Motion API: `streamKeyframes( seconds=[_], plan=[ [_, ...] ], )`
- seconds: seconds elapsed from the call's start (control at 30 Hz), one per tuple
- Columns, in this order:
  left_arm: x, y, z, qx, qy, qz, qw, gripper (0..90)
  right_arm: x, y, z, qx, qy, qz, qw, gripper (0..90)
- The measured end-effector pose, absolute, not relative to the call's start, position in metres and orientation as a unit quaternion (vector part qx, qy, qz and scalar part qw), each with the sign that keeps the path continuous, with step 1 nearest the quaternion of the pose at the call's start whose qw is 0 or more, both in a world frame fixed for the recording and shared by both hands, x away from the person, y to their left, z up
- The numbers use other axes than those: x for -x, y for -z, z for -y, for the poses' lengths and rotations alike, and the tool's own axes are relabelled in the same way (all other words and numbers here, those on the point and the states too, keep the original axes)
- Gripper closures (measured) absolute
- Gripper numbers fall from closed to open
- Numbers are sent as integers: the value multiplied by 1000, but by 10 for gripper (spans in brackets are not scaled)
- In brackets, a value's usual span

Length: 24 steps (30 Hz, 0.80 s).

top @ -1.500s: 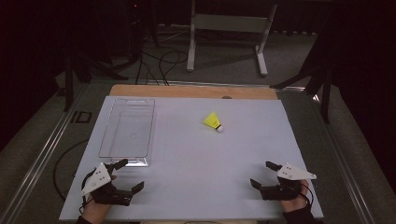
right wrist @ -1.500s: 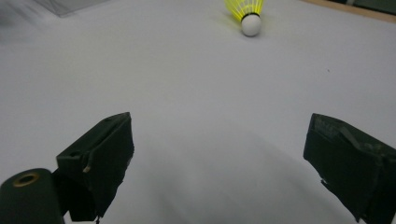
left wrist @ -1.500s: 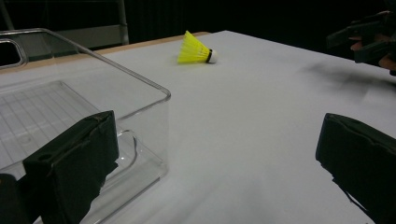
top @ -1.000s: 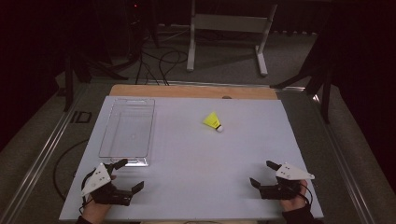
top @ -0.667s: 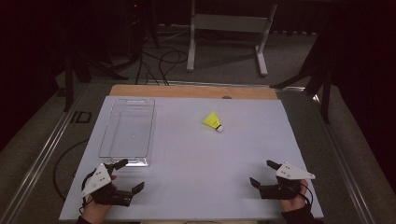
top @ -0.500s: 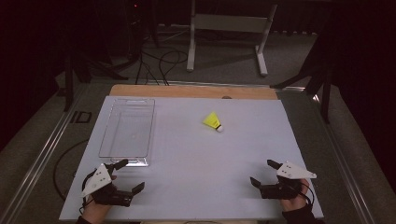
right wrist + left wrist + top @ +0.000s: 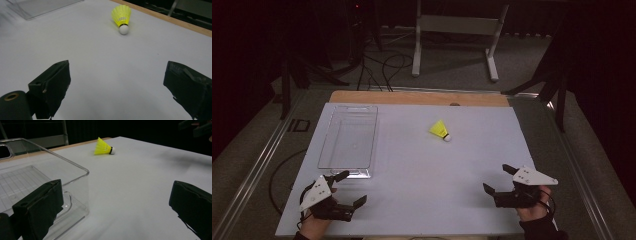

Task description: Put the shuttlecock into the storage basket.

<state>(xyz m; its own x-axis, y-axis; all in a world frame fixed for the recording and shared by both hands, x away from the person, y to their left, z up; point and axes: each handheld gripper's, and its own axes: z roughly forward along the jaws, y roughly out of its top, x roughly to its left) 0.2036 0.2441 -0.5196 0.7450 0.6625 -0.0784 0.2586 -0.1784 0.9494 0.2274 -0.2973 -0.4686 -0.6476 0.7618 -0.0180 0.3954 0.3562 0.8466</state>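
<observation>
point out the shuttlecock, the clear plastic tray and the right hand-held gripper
shuttlecock (image 7: 441, 130), high view, on its yellow skirt
clear plastic tray (image 7: 323, 152), high view, on its left wall
right hand-held gripper (image 7: 498, 179), high view, midway between its open jaw tips

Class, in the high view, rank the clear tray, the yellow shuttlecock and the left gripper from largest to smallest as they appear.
1. Clear tray
2. Left gripper, though it sits nearer the camera, which enlarges it
3. Yellow shuttlecock
</observation>
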Motion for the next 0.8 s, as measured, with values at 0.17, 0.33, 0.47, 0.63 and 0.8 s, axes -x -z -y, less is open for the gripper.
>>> streamKeyframes(
  seconds=[0.17,0.33,0.47,0.63,0.8],
  plan=[
    [-204,519,-244,-746,-179,-309,562,2,-234,457,299,-369,-441,-793,201,75],
    [-203,519,-243,-748,-178,-306,561,2,-240,444,299,-366,-437,-795,206,75],
    [-204,520,-243,-749,-176,-305,561,2,-247,435,298,-365,-434,-797,206,75],
    [-203,520,-243,-749,-175,-304,562,2,-254,429,296,-365,-422,-803,211,75],
    [-203,520,-243,-750,-174,-303,562,2,-265,424,293,-363,-416,-808,208,75]
  ],
)
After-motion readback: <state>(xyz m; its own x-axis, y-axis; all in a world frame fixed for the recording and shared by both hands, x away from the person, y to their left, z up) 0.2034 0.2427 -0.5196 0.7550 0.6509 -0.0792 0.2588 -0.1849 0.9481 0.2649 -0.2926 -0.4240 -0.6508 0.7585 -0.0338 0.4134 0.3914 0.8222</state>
